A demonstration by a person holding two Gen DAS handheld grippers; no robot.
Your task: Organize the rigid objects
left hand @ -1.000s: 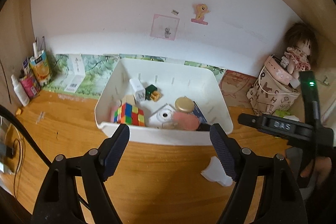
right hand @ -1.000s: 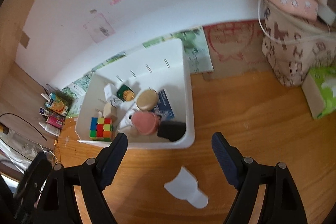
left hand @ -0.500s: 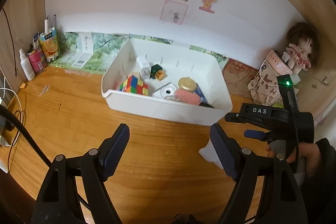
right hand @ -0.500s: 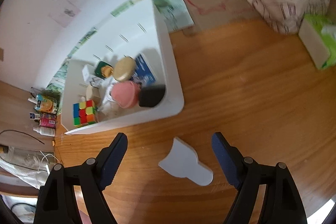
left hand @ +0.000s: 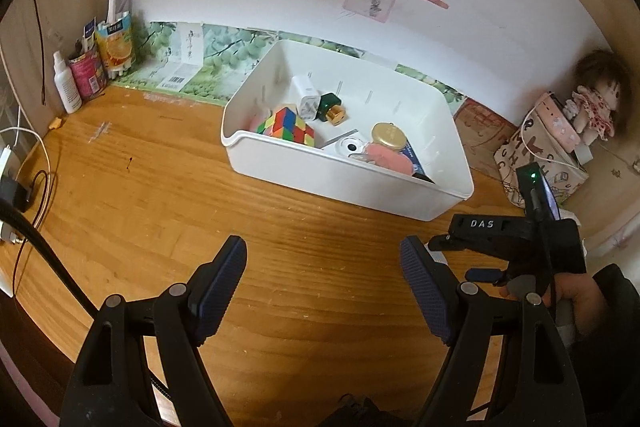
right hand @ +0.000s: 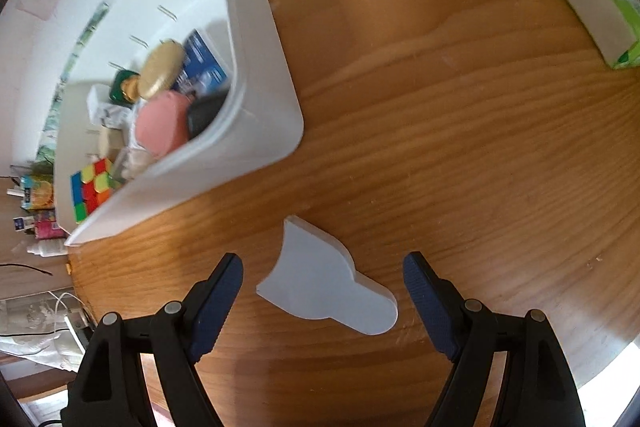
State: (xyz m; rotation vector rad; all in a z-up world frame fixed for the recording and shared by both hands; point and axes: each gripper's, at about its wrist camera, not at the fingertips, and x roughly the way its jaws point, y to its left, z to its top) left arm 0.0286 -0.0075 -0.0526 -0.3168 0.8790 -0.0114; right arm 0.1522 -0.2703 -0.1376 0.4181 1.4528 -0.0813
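A white bin (left hand: 360, 183) (right hand: 256, 131) stands on the wooden desk and holds a colour cube (left hand: 286, 125) (right hand: 91, 187), a gold-lidded jar (left hand: 389, 135) (right hand: 162, 67), a pink round object (left hand: 390, 158) (right hand: 162, 125), a green and gold piece (left hand: 332, 107) and other small items. A flat white fan-shaped piece (right hand: 326, 287) lies on the desk outside the bin. My right gripper (right hand: 322, 299) is open, low over the desk, with the white piece between its fingers, untouched. My left gripper (left hand: 322, 291) is open and empty, back from the bin. The right gripper's body (left hand: 516, 235) shows in the left wrist view.
A bottle and cartons (left hand: 92, 67) stand at the back left corner. Cables and a plug (left hand: 16, 187) lie at the left edge. A patterned bag (left hand: 536, 163) with a doll (left hand: 596, 99) stands at the right. A green tissue box (right hand: 600, 7) sits at the right.
My left gripper has drawn back and risen away from the bin. My right gripper has dropped toward the desk, and the white piece now lies between its fingers.
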